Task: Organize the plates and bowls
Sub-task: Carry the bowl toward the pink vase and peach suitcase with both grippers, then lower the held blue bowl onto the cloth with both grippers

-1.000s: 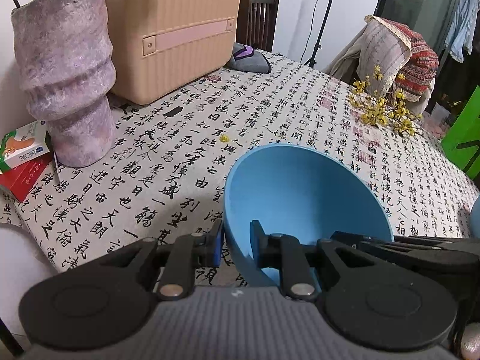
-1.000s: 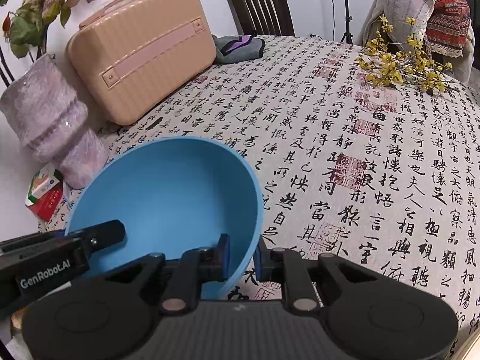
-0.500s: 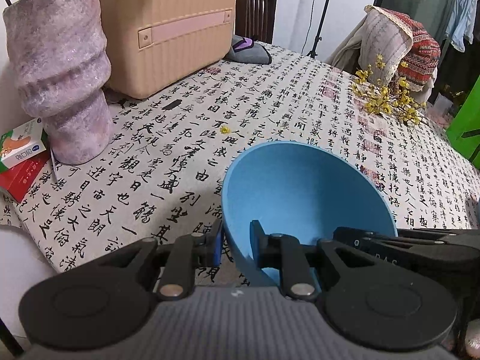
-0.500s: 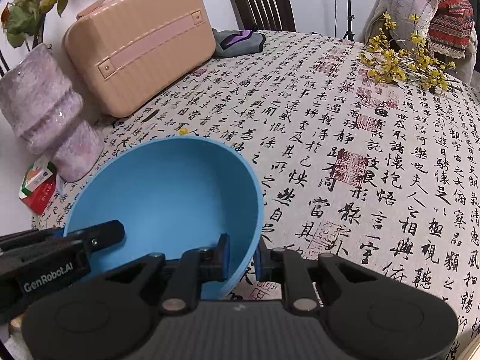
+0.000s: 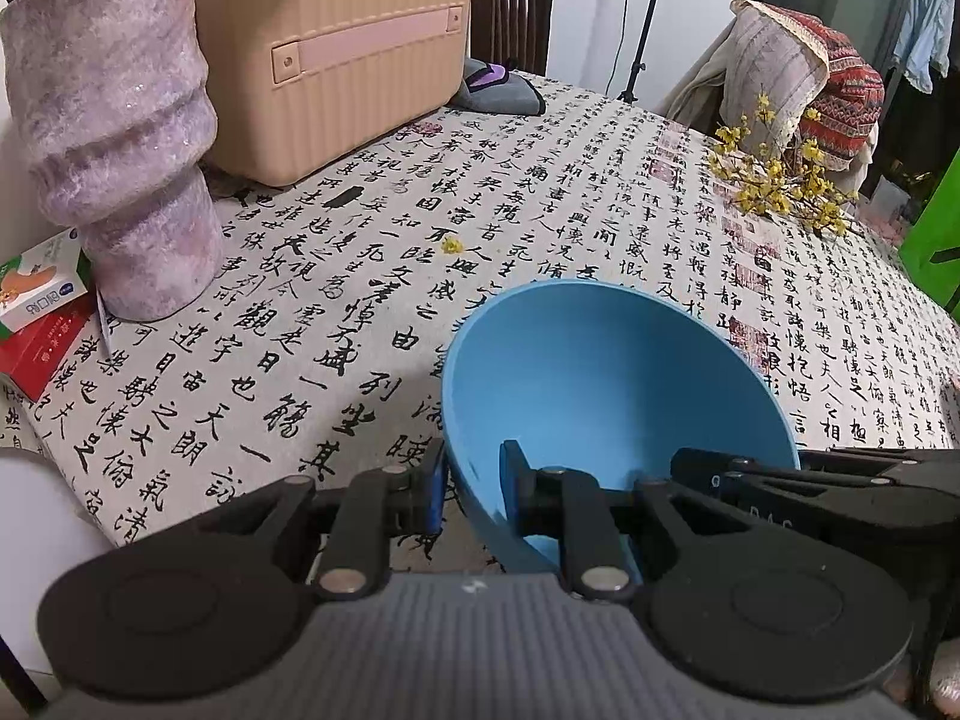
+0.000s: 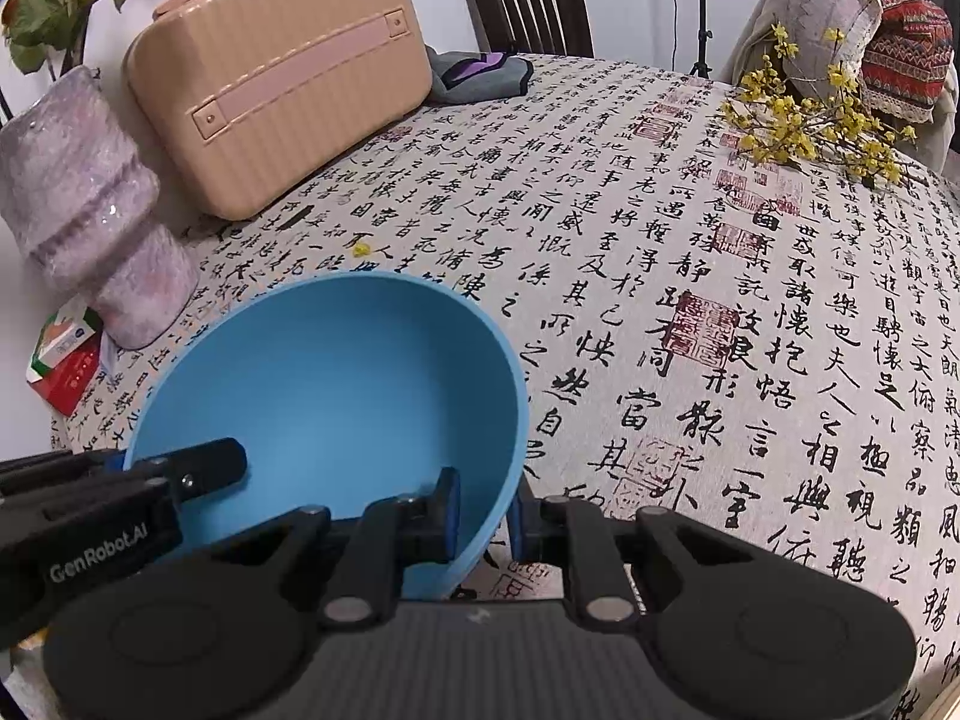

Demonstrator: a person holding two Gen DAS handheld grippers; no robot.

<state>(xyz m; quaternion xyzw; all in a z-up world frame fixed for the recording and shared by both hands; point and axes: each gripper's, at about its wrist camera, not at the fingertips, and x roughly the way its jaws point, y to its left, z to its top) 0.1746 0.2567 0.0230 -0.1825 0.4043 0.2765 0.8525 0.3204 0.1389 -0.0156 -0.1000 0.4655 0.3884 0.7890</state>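
Left wrist view first: the left gripper (image 5: 471,489) is clamped on the near-left rim of a deep, matte sky-blue plastic bowl (image 5: 606,396), one finger outside the wall, one inside, jaws nearly closed on it. Right wrist view: the right gripper (image 6: 483,513) pinches the bowl's (image 6: 336,396) opposite rim at lower centre of the frame, squeezed just as tight. So it's a two-handed hold, and the bowl sits tilted in the lower middle of both frames over the calligraphy-printed tablecloth (image 6: 690,276). Whether its base touches the cloth, I can't tell. No plates or second bowl show in either view, so nothing looks sorted yet: this bowl still needs a home, and the rest is unseen.
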